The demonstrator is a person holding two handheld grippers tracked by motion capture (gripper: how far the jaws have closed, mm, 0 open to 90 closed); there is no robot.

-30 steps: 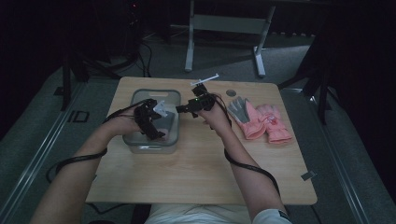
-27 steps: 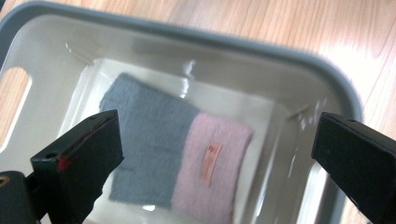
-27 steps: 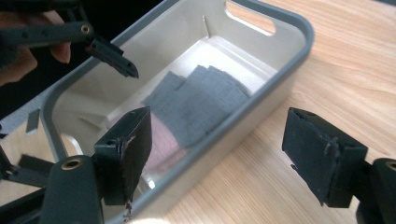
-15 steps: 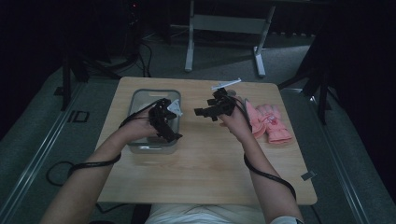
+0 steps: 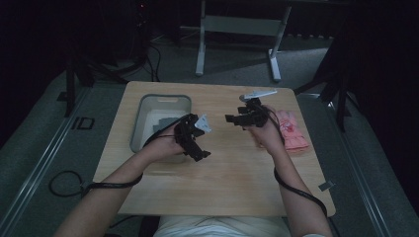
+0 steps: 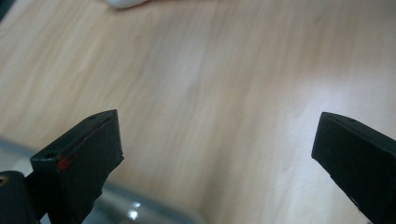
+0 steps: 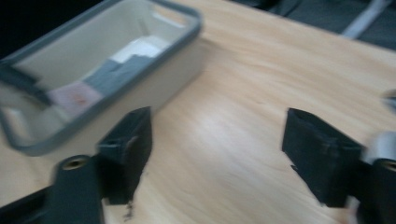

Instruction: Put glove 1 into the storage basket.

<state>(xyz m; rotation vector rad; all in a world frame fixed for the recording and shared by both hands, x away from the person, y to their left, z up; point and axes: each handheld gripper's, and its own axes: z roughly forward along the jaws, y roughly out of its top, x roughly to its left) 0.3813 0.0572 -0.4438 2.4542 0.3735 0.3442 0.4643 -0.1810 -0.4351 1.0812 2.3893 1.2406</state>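
- Your left gripper (image 5: 197, 148) sits over the bare wood of the table (image 5: 232, 182), just beside the near right corner of the grey bin (image 5: 141, 118). In the left gripper view its jaws stand wide apart with nothing but wood grain between them; the bin's rim (image 6: 140, 212) shows at the bottom edge.
- Your right gripper (image 5: 231, 119) hangs over the table centre, to the right of the bin and apart from it, and points toward it. In the right gripper view its jaws stand apart, with bare wood between them and nothing held. These jaws have just been closing somewhat, and no item lies between them.
- The grey bin (image 7: 154, 88) stands on the left half of the table, upright, long side running away from you. Inside it lie flat pieces: a white piece (image 7: 140, 46) toward the far end, a dark grey piece (image 7: 116, 70) next to it, and a pale pinkish piece (image 7: 74, 98) nearer the camera. What these pieces are you cannot tell from the blurred view.
- Pink gloves (image 5: 292, 131) lie on the right side of the table, just behind your right hand (image 5: 264, 136) and partly covered by it.
- A cable (image 5: 296, 190) trails from the right gripper along your forearm; another cable (image 5: 94, 186) loops off the left edge toward the floor.
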